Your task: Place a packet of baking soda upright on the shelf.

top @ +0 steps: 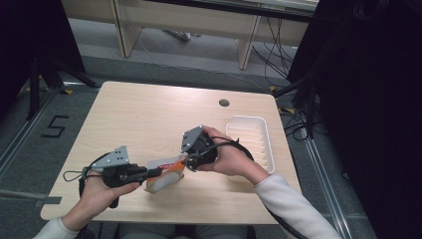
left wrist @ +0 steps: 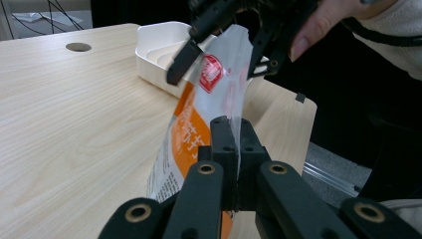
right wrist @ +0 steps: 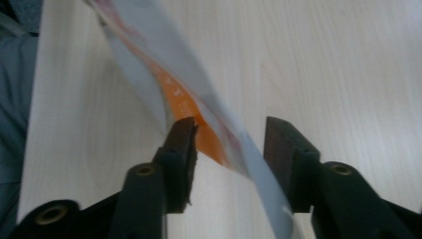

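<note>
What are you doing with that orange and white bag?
A person at a wooden table is working on a snack bag with a gripper in each hand. The left gripper is shut on the bag's edge and holds it up off the table. The right gripper has its fingers open on either side of the bag's top, not yet pinching it. A white tray sits off to the right.

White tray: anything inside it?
The white tray shows ribbed dividers and bare white slots in the high view. In the left gripper view the orange-and-white packet and the right gripper cover much of it, so that part cannot be checked there.
</note>
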`<state>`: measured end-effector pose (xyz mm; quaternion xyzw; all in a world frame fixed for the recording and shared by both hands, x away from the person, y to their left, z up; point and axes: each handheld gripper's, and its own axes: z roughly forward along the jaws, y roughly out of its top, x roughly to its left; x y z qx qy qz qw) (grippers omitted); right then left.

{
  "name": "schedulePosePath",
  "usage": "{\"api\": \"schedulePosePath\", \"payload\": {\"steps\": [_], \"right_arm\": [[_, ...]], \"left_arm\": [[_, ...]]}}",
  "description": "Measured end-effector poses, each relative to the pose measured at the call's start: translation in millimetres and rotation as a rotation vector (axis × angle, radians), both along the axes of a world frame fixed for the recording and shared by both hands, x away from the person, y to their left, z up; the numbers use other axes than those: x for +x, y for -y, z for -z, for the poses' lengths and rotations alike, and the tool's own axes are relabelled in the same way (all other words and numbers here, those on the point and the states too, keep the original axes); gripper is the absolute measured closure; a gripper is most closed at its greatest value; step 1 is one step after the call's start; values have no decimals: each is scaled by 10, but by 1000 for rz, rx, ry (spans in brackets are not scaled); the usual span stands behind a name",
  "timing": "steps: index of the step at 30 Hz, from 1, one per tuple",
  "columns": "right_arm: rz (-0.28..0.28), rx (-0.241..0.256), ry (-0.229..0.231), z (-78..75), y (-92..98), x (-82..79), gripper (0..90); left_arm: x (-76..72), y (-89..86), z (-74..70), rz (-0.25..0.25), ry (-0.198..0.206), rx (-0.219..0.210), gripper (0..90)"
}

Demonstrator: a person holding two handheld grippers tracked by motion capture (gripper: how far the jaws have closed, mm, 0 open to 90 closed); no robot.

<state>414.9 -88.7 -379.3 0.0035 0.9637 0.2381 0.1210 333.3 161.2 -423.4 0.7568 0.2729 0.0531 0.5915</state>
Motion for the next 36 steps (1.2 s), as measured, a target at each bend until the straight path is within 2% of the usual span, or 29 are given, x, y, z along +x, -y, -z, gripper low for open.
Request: {"api": "schedulePosePath", "payload": {"steps": [2,4,9,10,13,17,18,20,21,22,23,24,25,26,27,28,29,30,32,33,36], "right_arm": [[-25,-32,14,14,-12,-15,650],[-32,-33,9,21,-20,-28,676],[-56,-63,-4,-3,-56,-66,809],[-56,-63,-4,-3,-56,-66,809],[-33,-75,-32,11,-57,-75,897],[-31,-81,-47,12,-67,-59,900],[-7,-89,-60,0,-72,-76,900],[-18,-93,-54,-7,-82,-51,900],[-2,-99,-65,-20,-84,-59,900],[16,-104,-76,-37,-81,-52,900],[24,-104,-81,-44,-77,-45,900],[-7,-91,-62,-41,-76,-9,900],[21,-101,-81,-59,-77,-23,900],[21,-101,-81,-59,-77,-23,900],[65,-114,-100,-73,-73,-44,900],[21,-104,-76,-74,-80,2,900],[31,-103,-87,-93,-87,17,900],[31,-103,-87,-93,-87,17,900],[71,-109,-99,-127,-104,8,900],[28,-97,-81,-129,-114,42,900],[28,-104,-86,-163,-133,54,900]], "left_arm": [[11,-21,5,-10,1,5,891],[13,-23,9,-17,-4,-2,892],[20,-37,26,-36,-13,-3,891],[20,-37,26,-36,-13,-3,891],[39,-53,46,-43,-8,-4,890],[45,-70,74,-46,-5,-6,869],[47,-73,85,-48,1,-4,869],[42,-78,101,-53,16,6,827],[45,-82,107,-49,36,11,787],[38,-82,136,-57,69,41,640],[29,-98,147,-77,100,74,555],[11,-109,166,-98,102,84,494],[0,-132,181,-108,113,104,440],[0,-132,181,-108,113,104,393],[-25,-150,201,-132,102,101,393],[-40,-170,223,-144,100,95,347],[-85,-213,257,-167,95,108,307],[-85,-213,257,-167,95,108,296],[-112,-250,304,-179,95,119,290],[-137,-279,346,-189,96,152,291],[-156,-291,409,-205,83,160,291]]}}
